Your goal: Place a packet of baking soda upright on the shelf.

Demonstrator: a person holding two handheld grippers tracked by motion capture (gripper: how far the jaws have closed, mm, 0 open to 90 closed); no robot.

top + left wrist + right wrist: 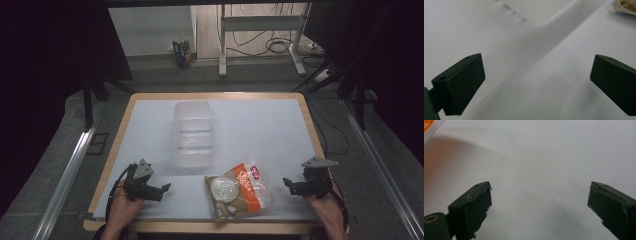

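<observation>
A clear plastic container (193, 132) lies in the middle of the white table (260, 125). An orange and white food bag (239, 189) with a round white item showing inside lies near the front edge. My left gripper (166, 189) rests low at the front left, pointing right toward the bag, jaws wide apart over bare table (536, 75). The container's corner (536, 12) and the bag's edge (625, 6) show far off. My right gripper (287, 183) sits at the front right, pointing left at the bag, open over bare table (539, 202). The bag's orange corner (429, 126) peeks in.
The table has a wooden rim (125, 125). Beyond it stand metal desk legs (222, 45), cables on the floor (277, 47) and a small box (183, 52). Metal rails (70, 170) run along both sides.
</observation>
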